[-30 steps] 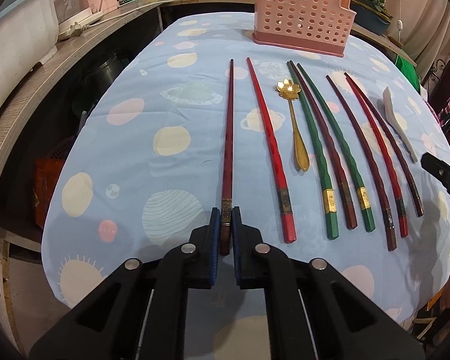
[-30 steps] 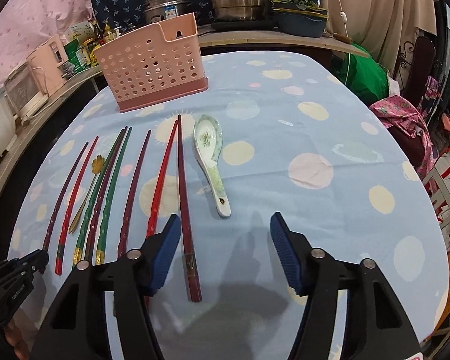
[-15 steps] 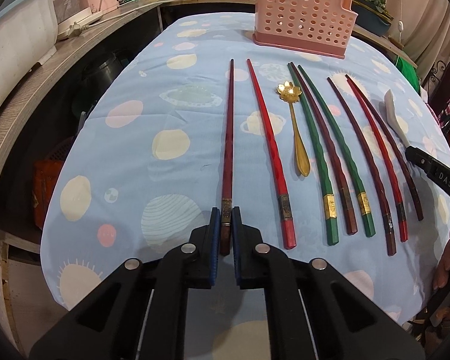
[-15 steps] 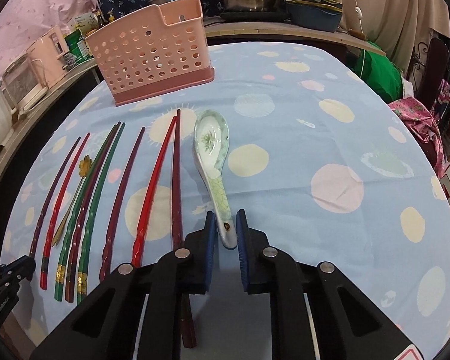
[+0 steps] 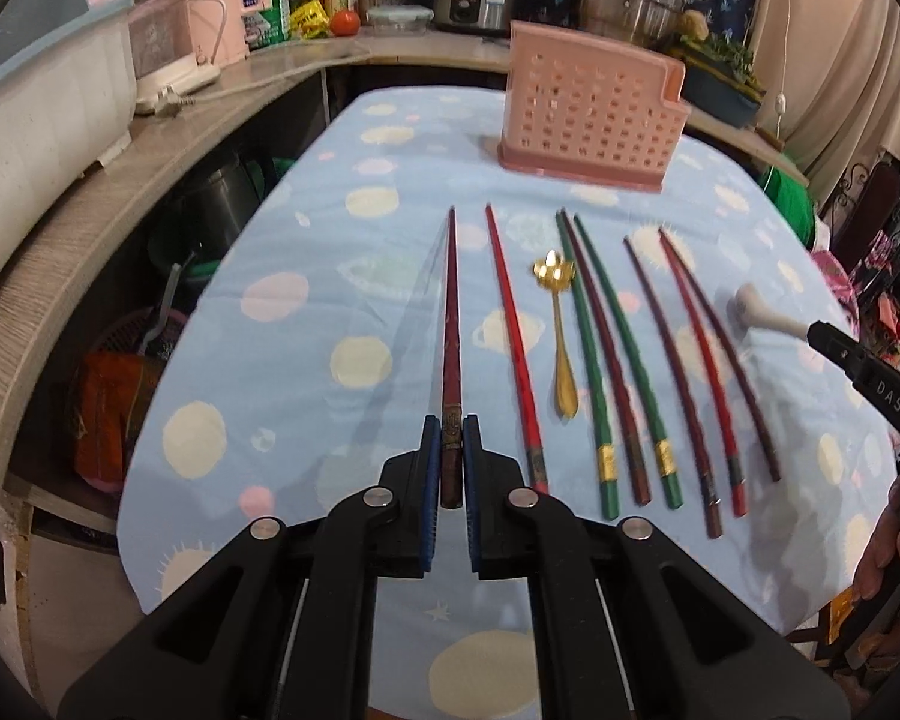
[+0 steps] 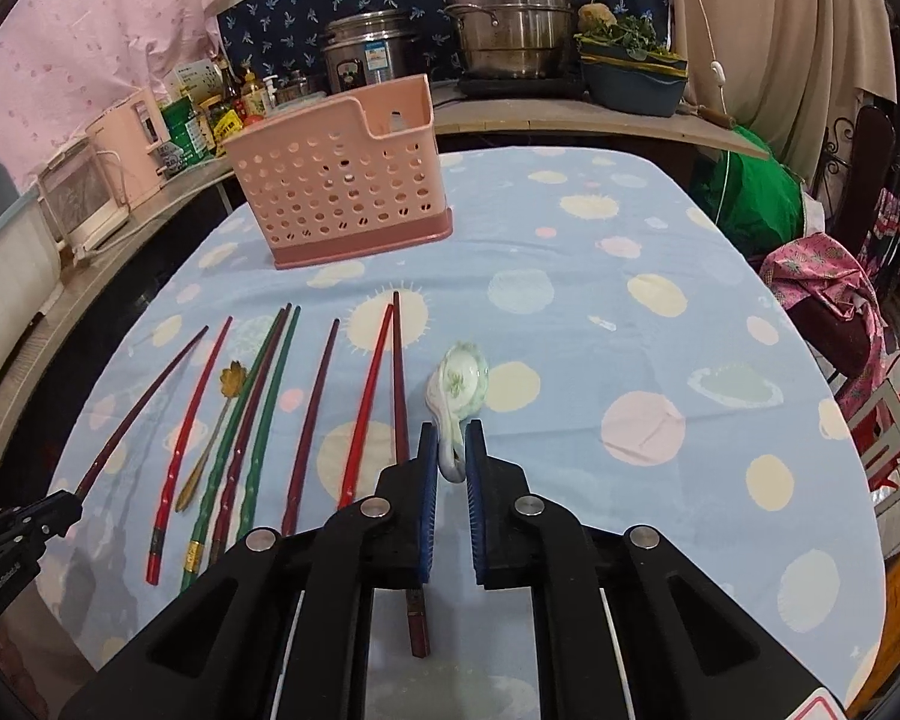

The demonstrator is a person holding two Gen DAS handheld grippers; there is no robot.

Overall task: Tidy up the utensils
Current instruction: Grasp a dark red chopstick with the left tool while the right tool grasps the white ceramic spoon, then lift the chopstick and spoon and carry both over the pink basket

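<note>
Over the bench (image 5: 282, 324) | left tongs (image 5: 448, 468) gripping chopstick (image 5: 450, 324) | right tongs (image 6: 452, 468) clamping spoon (image 6: 459, 387) | both lifting for the basket (image 6: 342, 180), judging by the task.

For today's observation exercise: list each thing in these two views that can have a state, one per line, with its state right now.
Left tool: shut on the dark red chopstick.
Dark red chopstick: gripped at its butt, raised off the cloth.
Right tool: shut on the ceramic spoon.
Ceramic spoon: held by its handle, lifted.
Pink basket: upright, no utensils visible inside.
Gold spoon: lying flat.
</note>
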